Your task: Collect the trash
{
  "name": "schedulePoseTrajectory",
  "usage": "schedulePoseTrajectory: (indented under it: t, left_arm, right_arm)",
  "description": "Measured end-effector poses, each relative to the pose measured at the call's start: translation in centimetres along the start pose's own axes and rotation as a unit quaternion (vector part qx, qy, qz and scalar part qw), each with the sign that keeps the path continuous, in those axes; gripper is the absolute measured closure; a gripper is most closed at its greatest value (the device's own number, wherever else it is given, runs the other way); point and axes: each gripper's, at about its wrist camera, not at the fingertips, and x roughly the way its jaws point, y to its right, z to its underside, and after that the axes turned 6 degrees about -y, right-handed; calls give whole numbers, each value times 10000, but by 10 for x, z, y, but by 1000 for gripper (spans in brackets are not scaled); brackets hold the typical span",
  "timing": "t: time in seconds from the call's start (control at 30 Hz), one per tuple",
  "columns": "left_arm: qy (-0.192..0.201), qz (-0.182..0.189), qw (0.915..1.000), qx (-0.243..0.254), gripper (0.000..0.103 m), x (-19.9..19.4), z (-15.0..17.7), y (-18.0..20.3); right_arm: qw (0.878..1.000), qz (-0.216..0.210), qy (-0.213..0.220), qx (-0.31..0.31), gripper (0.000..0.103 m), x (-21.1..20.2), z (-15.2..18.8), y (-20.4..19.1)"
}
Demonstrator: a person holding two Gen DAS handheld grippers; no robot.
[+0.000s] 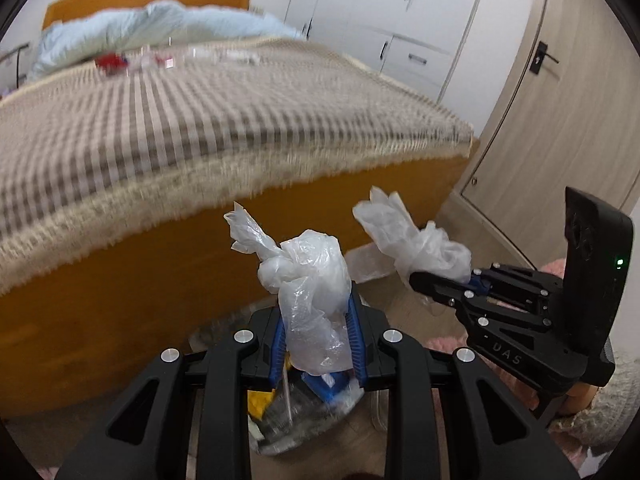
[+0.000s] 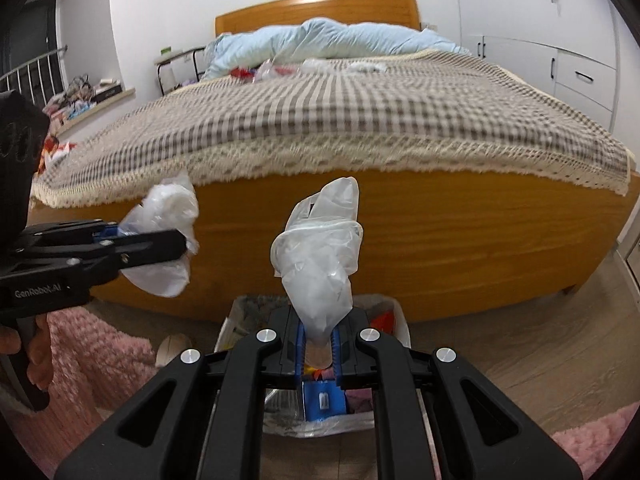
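Observation:
A clear plastic trash bag (image 1: 296, 412) hangs low in front of the bed, holding a blue packet, yellow scraps and other waste. My left gripper (image 1: 316, 304) is shut on one bunched handle of the bag (image 1: 308, 272). To its right, my right gripper (image 1: 418, 282) is shut on the other bunched handle (image 1: 404, 236). In the right wrist view the right gripper (image 2: 320, 320) pinches its handle (image 2: 320, 264) over the bag's open mouth (image 2: 240, 320). At that view's left, the left gripper (image 2: 182, 246) grips its own handle (image 2: 168, 216). More wrappers (image 2: 272, 70) lie far up the bed.
The bed (image 2: 400, 248) has an orange wooden frame and a checked cover (image 2: 360, 112) with a fringed edge, close ahead. A pink fluffy rug (image 2: 100, 352) lies on the wood floor. White wardrobes (image 1: 400, 20) and a door (image 1: 560, 100) stand to the right. A person's hand (image 2: 36, 360) holds the left tool.

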Motion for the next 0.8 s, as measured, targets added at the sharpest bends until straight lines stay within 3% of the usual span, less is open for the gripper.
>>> schedulePoseTrajectory:
  t: [0.23, 0.5, 0.8]
  left_arm:
    - [-501, -162, 9985, 155, 79, 26, 11, -1]
    - [-1144, -416, 9925, -48, 79, 65, 15, -17]
    - [-1506, -513, 9873, -59, 74, 95, 14, -19]
  right_arm:
    - [9994, -12, -343, 37, 93, 18, 6, 5]
    - [9970, 36, -739, 247, 93, 36, 10, 17]
    - [9935, 11, -1095, 294, 93, 48, 18, 25]
